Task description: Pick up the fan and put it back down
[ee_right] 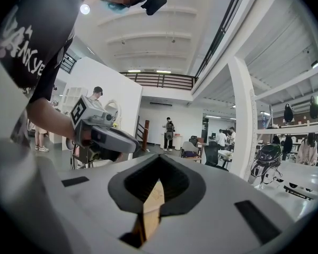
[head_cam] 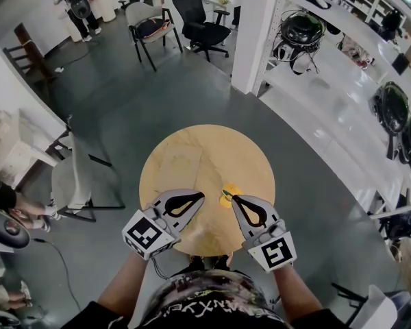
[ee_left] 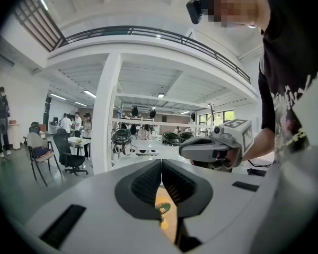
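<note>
A small yellow fan (head_cam: 229,193) with a green-rimmed head stands on the round wooden table (head_cam: 192,156), right of its middle. My left gripper (head_cam: 201,196) hovers over the table's near part, jaws shut and empty, its tip just left of the fan. My right gripper (head_cam: 234,199) is also shut on nothing, with its tip right beside the fan on the near right. In the left gripper view the fan (ee_left: 162,209) shows low through the gap under the closed jaws, and the right gripper (ee_left: 212,150) sits beyond. The right gripper view shows only table wood (ee_right: 153,205) and the left gripper (ee_right: 103,136).
A white chair (head_cam: 75,180) stands left of the table. White shelving (head_cam: 342,94) with dark round devices runs along the right, beside a white pillar (head_cam: 257,33). Office chairs (head_cam: 198,19) and a person (head_cam: 75,5) are far back. Grey floor surrounds the table.
</note>
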`<control>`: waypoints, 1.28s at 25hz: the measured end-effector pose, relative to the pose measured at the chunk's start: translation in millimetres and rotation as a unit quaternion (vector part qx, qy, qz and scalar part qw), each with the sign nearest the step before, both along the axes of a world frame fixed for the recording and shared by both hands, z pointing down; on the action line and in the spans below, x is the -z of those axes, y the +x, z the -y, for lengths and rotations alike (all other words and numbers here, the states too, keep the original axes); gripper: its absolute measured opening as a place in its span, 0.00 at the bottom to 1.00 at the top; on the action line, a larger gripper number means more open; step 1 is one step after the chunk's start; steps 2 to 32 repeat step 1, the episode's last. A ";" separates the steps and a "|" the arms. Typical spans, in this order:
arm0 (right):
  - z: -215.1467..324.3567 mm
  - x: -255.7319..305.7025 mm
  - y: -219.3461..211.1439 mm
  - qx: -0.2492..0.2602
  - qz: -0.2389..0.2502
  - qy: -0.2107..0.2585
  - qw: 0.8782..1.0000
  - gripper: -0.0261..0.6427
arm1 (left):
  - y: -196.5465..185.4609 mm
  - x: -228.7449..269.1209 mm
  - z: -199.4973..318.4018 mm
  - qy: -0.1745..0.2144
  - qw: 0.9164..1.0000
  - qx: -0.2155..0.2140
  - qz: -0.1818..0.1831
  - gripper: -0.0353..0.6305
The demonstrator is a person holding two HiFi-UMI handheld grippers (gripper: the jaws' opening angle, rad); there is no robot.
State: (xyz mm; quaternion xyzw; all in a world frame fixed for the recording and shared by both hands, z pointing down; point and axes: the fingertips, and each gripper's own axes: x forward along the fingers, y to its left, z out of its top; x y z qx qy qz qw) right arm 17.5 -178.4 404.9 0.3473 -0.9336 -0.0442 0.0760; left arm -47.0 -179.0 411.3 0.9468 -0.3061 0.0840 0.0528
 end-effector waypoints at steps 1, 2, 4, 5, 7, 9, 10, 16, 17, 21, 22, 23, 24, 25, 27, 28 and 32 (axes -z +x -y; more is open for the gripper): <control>0.0 -0.8 -0.2 0.001 -0.002 0.000 1.000 0.04 | 0.0 0.0 0.3 0.001 1.000 0.000 0.000 0.08; 0.0 -0.8 -0.2 0.001 -0.002 0.000 1.000 0.04 | 0.0 0.0 0.3 0.001 1.000 0.000 0.000 0.08; 0.0 -0.8 -0.2 0.001 -0.002 0.000 1.000 0.04 | 0.0 0.0 0.3 0.001 1.000 0.000 0.000 0.08; 0.0 -0.8 -0.2 0.001 -0.002 0.000 1.000 0.04 | 0.0 0.0 0.3 0.001 1.000 0.000 0.000 0.08; 0.0 -0.8 -0.2 0.001 -0.002 0.000 1.000 0.04 | 0.0 0.0 0.3 0.001 1.000 0.000 0.000 0.08; 0.0 -0.8 -0.2 0.001 -0.002 0.000 1.000 0.04 | 0.0 0.0 0.3 0.001 1.000 0.000 0.000 0.08; 0.0 -0.8 -0.2 0.001 -0.002 0.000 1.000 0.04 | 0.0 0.0 0.3 0.001 1.000 0.000 0.000 0.08; 0.0 -0.8 -0.2 0.001 -0.002 0.000 1.000 0.04 | 0.0 0.0 0.3 0.001 1.000 0.000 0.000 0.08; 0.0 -0.8 -0.2 0.001 -0.002 0.000 1.000 0.04 | 0.0 0.0 0.3 0.001 1.000 0.000 0.000 0.08; 0.0 -0.8 -0.2 0.001 -0.002 0.000 1.000 0.04 | 0.0 0.0 0.3 0.001 1.000 0.000 0.000 0.08; 0.0 -0.8 -0.2 0.001 -0.002 0.000 1.000 0.04 | 0.0 0.0 0.3 0.001 1.000 0.000 0.000 0.08; 0.0 -0.8 -0.2 0.001 -0.002 0.000 1.000 0.04 | 0.0 0.0 0.3 0.001 1.000 0.000 0.000 0.08; 0.0 -0.8 -0.2 0.001 -0.002 0.000 1.000 0.04 | 0.0 0.0 0.3 0.001 1.000 0.000 0.000 0.08; 0.0 -0.8 -0.2 0.001 -0.002 0.000 1.000 0.04 | 0.0 0.0 0.3 0.001 1.000 0.000 0.000 0.08; 0.0 -0.8 -0.2 0.001 -0.002 0.000 1.000 0.04 | 0.0 0.0 0.3 0.001 1.000 0.000 0.000 0.08; 0.0 -0.8 -0.2 0.001 -0.002 0.000 1.000 0.04 | 0.0 0.0 0.3 0.001 1.000 0.000 0.000 0.08; 0.0 -0.8 -0.2 0.001 -0.002 0.000 1.000 0.04 | 0.0 0.0 0.3 0.001 1.000 0.000 0.000 0.08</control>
